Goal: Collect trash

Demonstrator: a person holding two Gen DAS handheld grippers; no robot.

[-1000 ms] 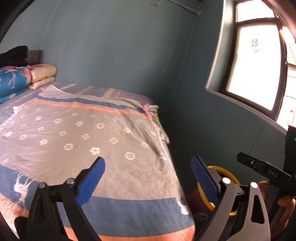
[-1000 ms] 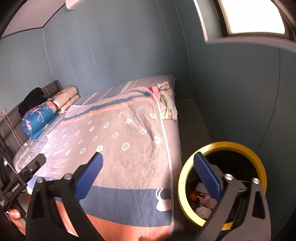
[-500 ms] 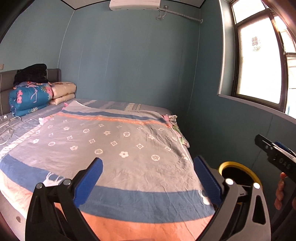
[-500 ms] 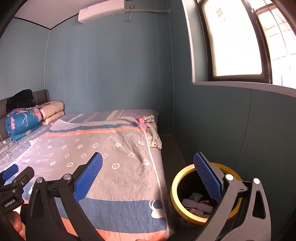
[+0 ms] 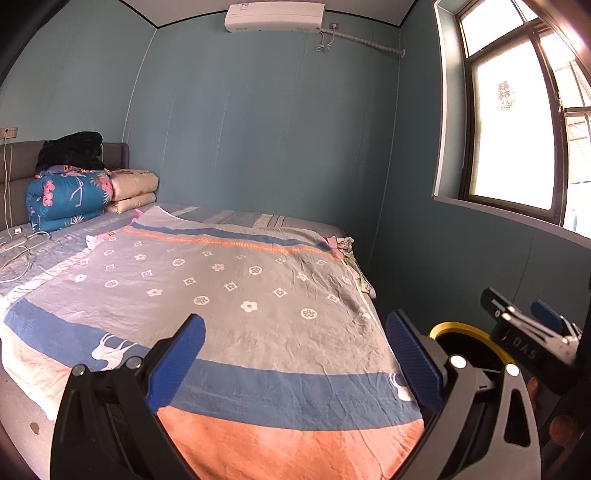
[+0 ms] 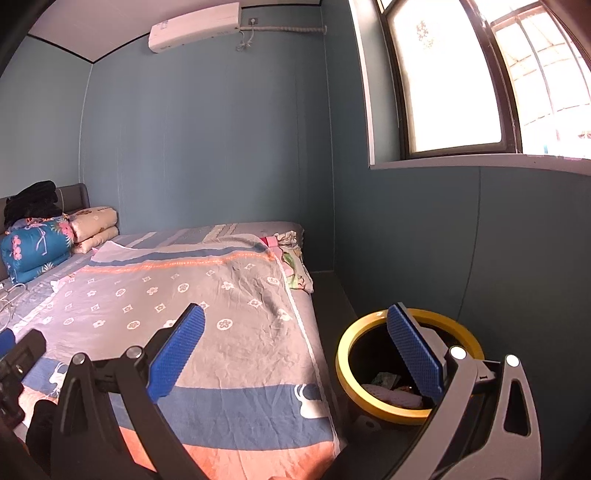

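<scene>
Nearest, the left gripper (image 5: pixel 295 354) hangs over the foot of the bed (image 5: pixel 236 295), its blue fingers (image 5: pixel 177 363) spread wide with nothing between them. Likewise the right gripper (image 6: pixel 295 350) has its fingers (image 6: pixel 413 354) apart and empty, one of them over the yellow-rimmed bin (image 6: pixel 345 365). That bin stands on the floor between the bed's side and the wall, with scraps of trash (image 6: pixel 391 395) lying in its bottom. Farther off, folded quilts (image 5: pixel 66 199) are stacked against the headboard, and an air conditioner (image 5: pixel 275 16) is mounted high on the far wall.

I raise and level both my left gripper (image 5: pixel 295 350) and right gripper (image 6: pixel 295 341), so the yellow-rimmed bin (image 6: pixel 369 400) drops lower beside my right fingers.
</scene>
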